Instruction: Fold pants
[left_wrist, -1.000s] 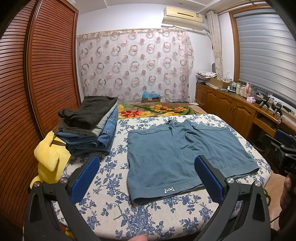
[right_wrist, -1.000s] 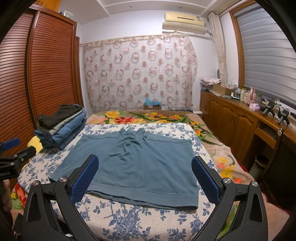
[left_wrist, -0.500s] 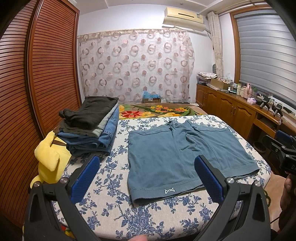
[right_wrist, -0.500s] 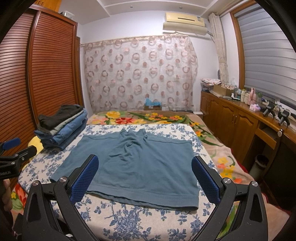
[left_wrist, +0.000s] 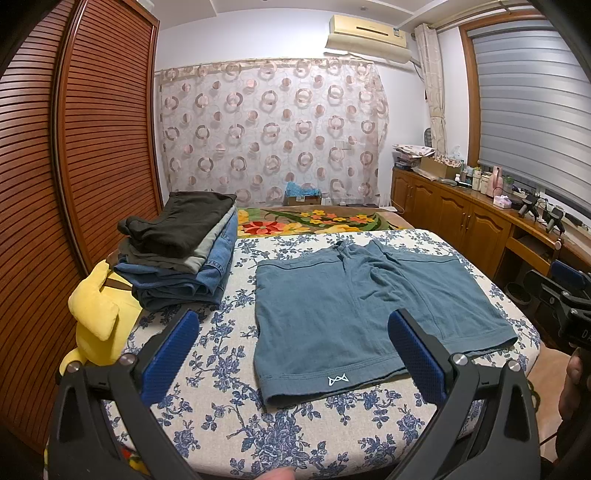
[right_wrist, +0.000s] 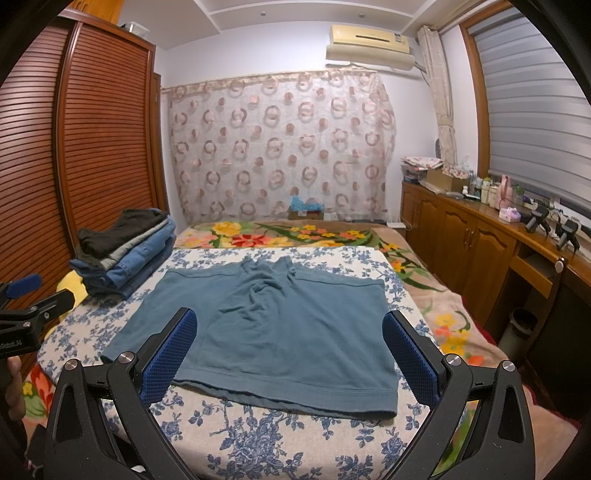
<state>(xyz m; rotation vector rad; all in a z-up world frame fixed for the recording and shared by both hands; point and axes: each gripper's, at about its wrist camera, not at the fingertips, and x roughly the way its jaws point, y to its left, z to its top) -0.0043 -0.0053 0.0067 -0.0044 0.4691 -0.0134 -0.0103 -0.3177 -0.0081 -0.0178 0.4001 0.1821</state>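
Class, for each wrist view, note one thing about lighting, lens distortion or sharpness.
Left wrist view: fisheye bows the wardrobe slats into curves, and the corners go black. Right wrist view: even indoor light, only a faint shadow under the blue shorts hem; the shorts stay fairly sharp, with dark vignetting at the corners.
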